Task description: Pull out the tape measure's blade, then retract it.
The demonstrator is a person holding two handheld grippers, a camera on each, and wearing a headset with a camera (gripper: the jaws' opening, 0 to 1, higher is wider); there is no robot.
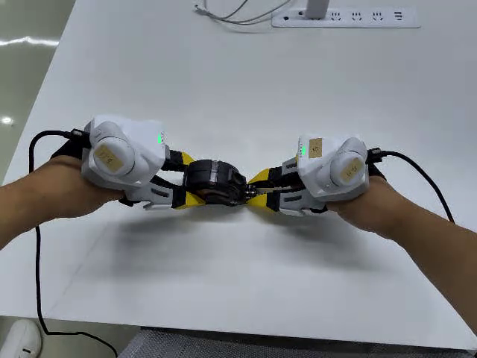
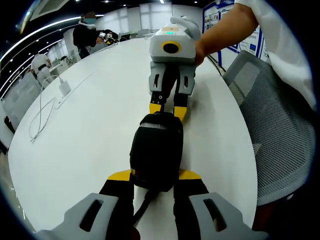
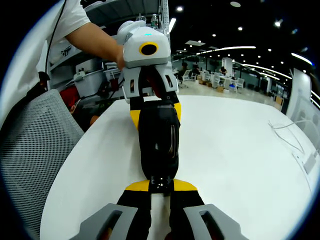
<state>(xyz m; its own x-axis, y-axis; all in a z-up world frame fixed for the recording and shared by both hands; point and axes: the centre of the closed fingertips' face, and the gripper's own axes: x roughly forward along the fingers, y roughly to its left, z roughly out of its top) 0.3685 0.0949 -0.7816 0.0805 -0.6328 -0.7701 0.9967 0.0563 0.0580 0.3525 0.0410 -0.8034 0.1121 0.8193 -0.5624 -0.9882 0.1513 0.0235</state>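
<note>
**Grippers met nose to nose, near the front of the white bench (image 1: 238, 82).** The left gripper (image 1: 188, 179) has its jaws clamped across the black tape measure (image 1: 212, 181), which anchors the case. The right gripper (image 1: 259, 191) faces it, jaws closed together on the blade's end hook (image 3: 160, 183). Drawing the hands apart should then pay the blade out, and almost none shows so far. A power strip (image 1: 346, 16) and a white cable (image 1: 223, 13) lie well apart at the far edge. A mesh chair (image 2: 280, 130) stands beside the bench. None of them lies along the likely line of pull.
</note>
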